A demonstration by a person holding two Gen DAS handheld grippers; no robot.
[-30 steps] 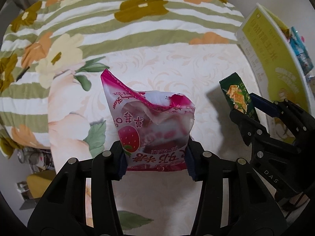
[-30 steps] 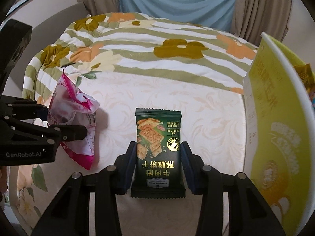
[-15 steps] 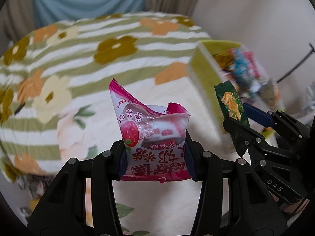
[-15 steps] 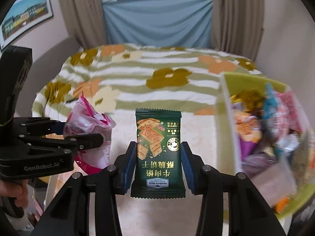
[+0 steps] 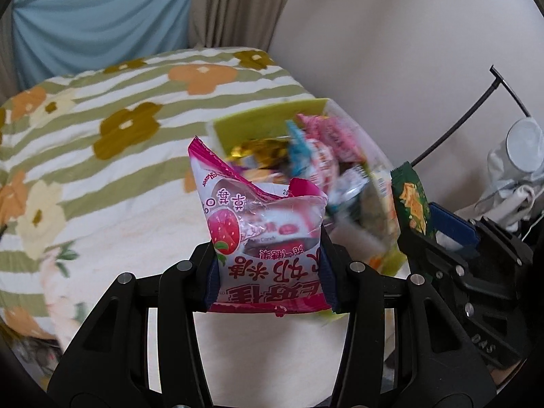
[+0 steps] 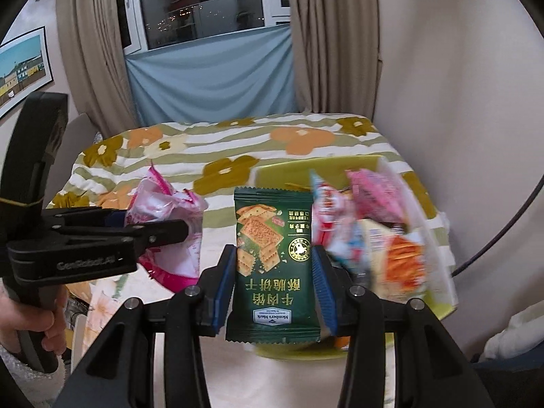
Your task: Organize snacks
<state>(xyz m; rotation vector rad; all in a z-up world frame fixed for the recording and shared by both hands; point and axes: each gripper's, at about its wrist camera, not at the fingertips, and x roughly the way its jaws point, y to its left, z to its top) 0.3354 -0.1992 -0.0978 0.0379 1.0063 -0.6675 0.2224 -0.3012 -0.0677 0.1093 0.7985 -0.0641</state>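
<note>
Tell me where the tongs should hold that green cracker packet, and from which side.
Grip the green cracker packet across its lower half, pads on its two long side edges, coming from below. It is flat and upright, and the right tongs hold it so.

A bed (image 6: 238,156) under a green-striped floral quilt (image 5: 102,129) filled the room; behind it a dark window (image 6: 204,3) stood between beige curtains (image 6: 326,40), its lower part covered by blue cloth (image 6: 210,81); a framed picture (image 6: 22,68) hung on the left wall; the right wall (image 6: 442,85) was plain.
</note>
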